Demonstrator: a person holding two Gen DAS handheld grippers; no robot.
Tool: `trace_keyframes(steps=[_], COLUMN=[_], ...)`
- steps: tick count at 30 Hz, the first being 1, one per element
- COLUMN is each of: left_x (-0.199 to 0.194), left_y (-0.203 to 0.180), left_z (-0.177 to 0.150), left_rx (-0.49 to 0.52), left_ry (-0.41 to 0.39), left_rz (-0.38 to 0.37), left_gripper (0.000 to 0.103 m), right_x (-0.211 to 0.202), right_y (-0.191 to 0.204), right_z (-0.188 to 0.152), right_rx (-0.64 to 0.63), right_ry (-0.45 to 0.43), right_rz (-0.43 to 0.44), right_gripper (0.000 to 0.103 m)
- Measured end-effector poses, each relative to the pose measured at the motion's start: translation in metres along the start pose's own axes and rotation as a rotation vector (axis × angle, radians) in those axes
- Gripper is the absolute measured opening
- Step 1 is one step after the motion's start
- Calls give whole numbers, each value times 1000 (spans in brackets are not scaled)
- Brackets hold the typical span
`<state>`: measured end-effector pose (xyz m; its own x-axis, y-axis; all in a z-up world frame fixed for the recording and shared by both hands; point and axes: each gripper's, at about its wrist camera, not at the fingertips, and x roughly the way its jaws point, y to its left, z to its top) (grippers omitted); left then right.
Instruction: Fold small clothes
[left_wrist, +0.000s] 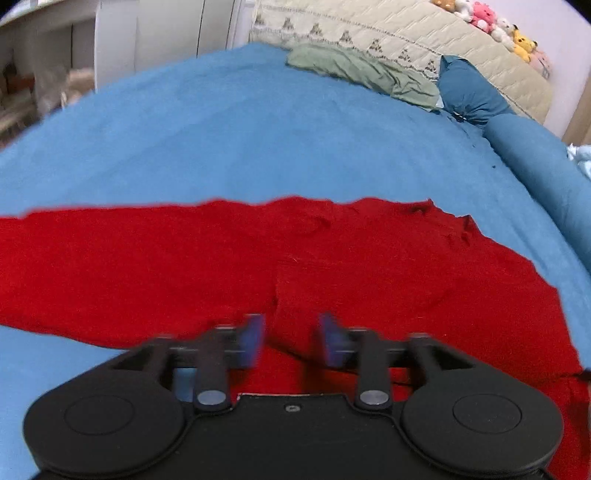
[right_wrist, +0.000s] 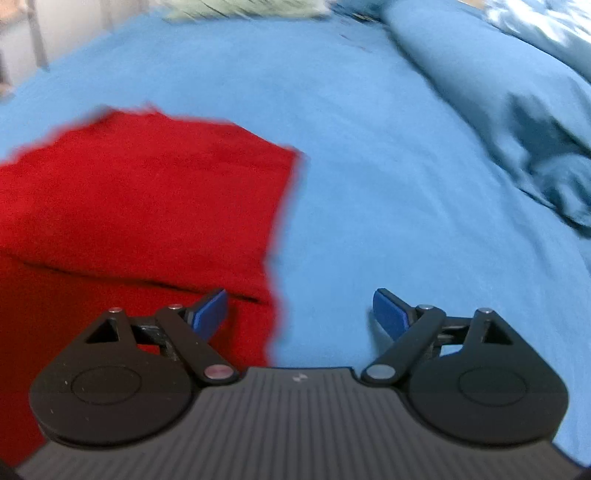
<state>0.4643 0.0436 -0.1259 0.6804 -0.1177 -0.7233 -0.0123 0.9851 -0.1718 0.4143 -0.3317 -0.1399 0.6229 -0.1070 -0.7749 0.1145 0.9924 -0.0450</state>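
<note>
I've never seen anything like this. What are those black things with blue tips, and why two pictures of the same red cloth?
Those are two hand-held grippers; a person carries one in each hand. Each has a small camera looking forward along its two blue-tipped fingers, so you get one picture per hand. The left gripper hovers over a red garment spread on a blue bedsheet. The right gripper is at the garment's edge, one finger over the red cloth and one over the sheet. Both are open and hold nothing. Further back lie a green cloth and some plush toys.

red garment (left_wrist: 258, 266) cut off left | plush toys (left_wrist: 491, 22) perhaps, too small
</note>
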Motion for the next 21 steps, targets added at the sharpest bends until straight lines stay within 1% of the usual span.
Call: trace_keyframes(steps=[1, 2, 3, 5, 7, 9, 10, 11, 13, 15, 17, 19, 21], left_x=[-7, -12, -14, -15, -8, 2, 6, 11, 23, 31, 40, 53, 70], left_y=[-1, -4, -6, -14, -24, -33, -37, -40, -45, -50, -54, -56, -53], left_z=[0, 1, 1, 5, 8, 10, 11, 12, 13, 16, 19, 21, 20], left_rx=[18, 36, 50, 71, 99, 134, 149, 162, 181, 191, 200, 199, 171], left_ry=[-18, -34, -42, -43, -32, -27, -26, -26, -17, -13, -11, 12, 48], left_rz=[5, 2, -9, -47, -86, -112, -121, -126, -144, -157, -164, -160, -127], left_gripper=[59, 59, 59, 59, 59, 59, 59, 59, 59, 59, 59, 61, 61], right_x=[-5, -6, -4, 8, 27, 49, 54, 50, 45, 40, 39, 48, 67], right_y=[7, 17, 26, 45, 53, 50, 43, 33, 27, 31, 35, 40, 46], right_z=[5, 11, 16, 24, 26, 19, 12, 6, 5, 14, 30, 49, 68], right_rx=[10, 14, 12, 4, 7, 16, 30, 59, 71, 46, 42, 51, 67], right_ry=[-10, -15, -19, -26, -6, 63, 72, 37, 51, 51, 8, -26, -37], right_rz=[73, 134, 167, 193, 188, 131, 111, 132, 132, 126, 148, 148, 128], right_gripper=[103, 103, 103, 103, 103, 103, 103, 103, 103, 103, 103, 103, 103])
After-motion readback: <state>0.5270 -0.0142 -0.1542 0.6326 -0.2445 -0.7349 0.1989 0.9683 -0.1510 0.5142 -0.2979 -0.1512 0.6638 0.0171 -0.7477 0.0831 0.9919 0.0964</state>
